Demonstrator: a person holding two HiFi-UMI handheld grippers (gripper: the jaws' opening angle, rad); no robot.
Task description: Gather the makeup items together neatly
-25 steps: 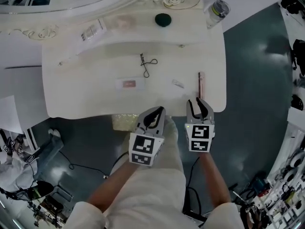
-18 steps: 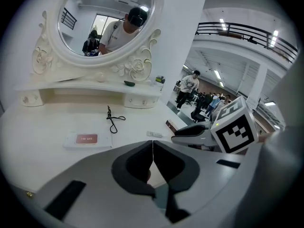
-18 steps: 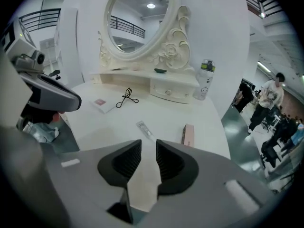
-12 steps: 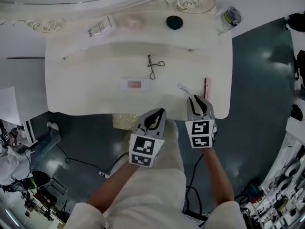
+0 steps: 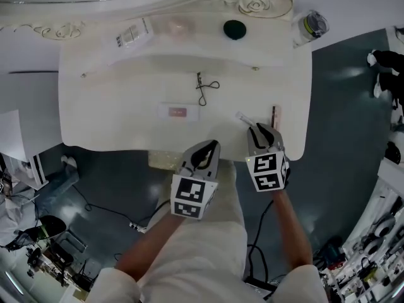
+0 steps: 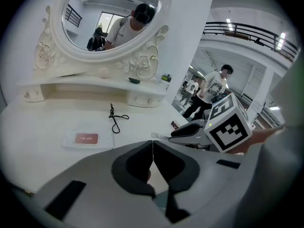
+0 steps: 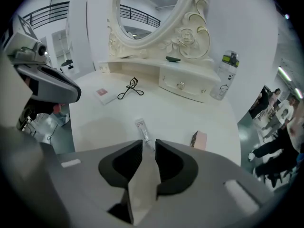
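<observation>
On the white vanity table [image 5: 113, 125] lie an eyelash curler [image 5: 203, 88], a flat white case with a red label [image 5: 178, 112], a small clear tube [image 5: 243, 117] and a pink stick box [image 5: 275, 115]. My right gripper [image 5: 257, 129] is at the front right. Its jaws have just been closing and now stand narrow on the near end of the tube [image 7: 141, 128]. My left gripper [image 5: 212, 145] hangs shut and empty over the table's front edge. In the left gripper view its jaws [image 6: 152, 144] touch.
The raised back shelf holds a dark green round item [image 5: 234, 29], a clear packet [image 5: 132, 35] and a pale pink disc [image 5: 178, 26]. A water bottle [image 5: 309, 26] stands at the back right corner. A yellowish stool top [image 5: 165, 161] shows under the front edge.
My right gripper has moved forward and down to the tube, rolled a little, and its jaws have narrowed around the tube's end. The left gripper has stayed put.
</observation>
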